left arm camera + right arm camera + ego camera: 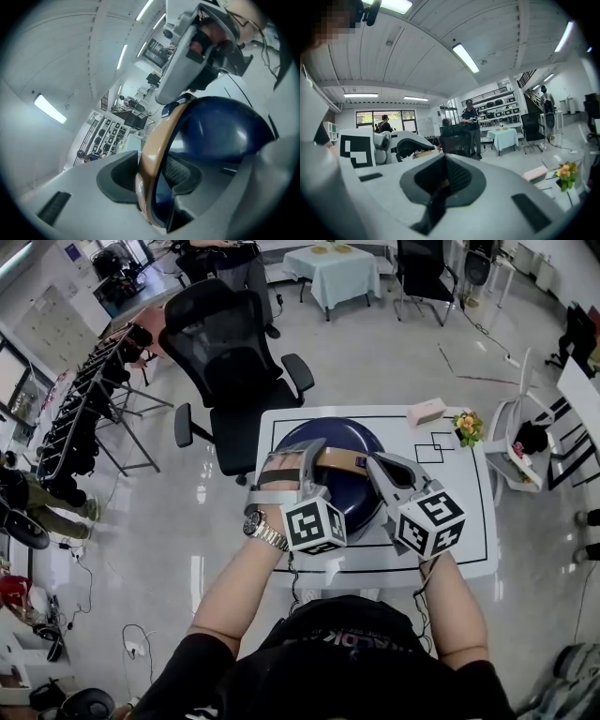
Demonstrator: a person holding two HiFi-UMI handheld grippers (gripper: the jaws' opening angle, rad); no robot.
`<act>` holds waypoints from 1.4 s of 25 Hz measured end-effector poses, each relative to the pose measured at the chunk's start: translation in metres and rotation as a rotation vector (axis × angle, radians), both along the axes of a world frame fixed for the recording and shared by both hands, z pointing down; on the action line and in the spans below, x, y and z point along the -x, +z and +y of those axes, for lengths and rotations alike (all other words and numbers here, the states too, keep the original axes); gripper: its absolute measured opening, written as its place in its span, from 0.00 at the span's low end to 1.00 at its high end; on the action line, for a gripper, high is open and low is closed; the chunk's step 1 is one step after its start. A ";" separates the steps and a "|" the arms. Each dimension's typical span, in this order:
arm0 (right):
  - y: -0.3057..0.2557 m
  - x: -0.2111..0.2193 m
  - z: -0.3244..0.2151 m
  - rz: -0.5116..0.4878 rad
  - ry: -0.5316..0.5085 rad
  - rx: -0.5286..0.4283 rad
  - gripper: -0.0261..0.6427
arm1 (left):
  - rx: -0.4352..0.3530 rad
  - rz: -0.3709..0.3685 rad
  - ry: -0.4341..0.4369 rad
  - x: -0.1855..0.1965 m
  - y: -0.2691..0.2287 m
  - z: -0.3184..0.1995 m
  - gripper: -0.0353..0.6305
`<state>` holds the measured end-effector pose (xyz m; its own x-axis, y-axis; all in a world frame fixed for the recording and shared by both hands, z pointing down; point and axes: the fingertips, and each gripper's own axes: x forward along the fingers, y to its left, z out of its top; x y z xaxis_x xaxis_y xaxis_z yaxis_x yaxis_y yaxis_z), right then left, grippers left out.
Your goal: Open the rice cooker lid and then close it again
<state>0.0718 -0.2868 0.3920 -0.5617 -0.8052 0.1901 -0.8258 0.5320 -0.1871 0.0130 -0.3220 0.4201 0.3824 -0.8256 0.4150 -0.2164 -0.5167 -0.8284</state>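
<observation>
Table: one white table with black line markings; everything below sits on it or over it.
Rice cooker: one, dark blue, domed, at the middle of the table; lid looks to be down.
Handle: one tan strap handle, arched across the top of the cooker from left to right.
Grippers: two, both hand-held, both over the cooker.
Left gripper: clamped on the left part of the handle. In its own view the tan strap runs edge-on between the two pads, snug on both sides.
Right gripper: jaws pressed together, nothing gripped; tip at the right end of the handle. Whether it touches, cannot tell.
Marker cubes: two, one per gripper, left and right, nearest the person.
Wristwatch: one, metal, on the left wrist.
Pink box: one, at the table's far edge, right of the cooker, apart from it.
Flowers: one small bunch, yellow and orange, just right of the pink box.
Office chair: one, black, at the table's far left corner.
</observation>
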 end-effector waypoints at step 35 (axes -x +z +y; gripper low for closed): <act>0.031 -0.014 0.010 -0.043 -0.221 0.046 0.04 | -0.048 0.124 -0.336 0.021 0.010 0.039 0.29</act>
<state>0.0863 -0.2767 0.4233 -0.7321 -0.6524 0.1958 -0.6807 0.6894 -0.2477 -0.0076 -0.2832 0.4302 0.1318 -0.9311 0.3402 -0.4681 -0.3610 -0.8066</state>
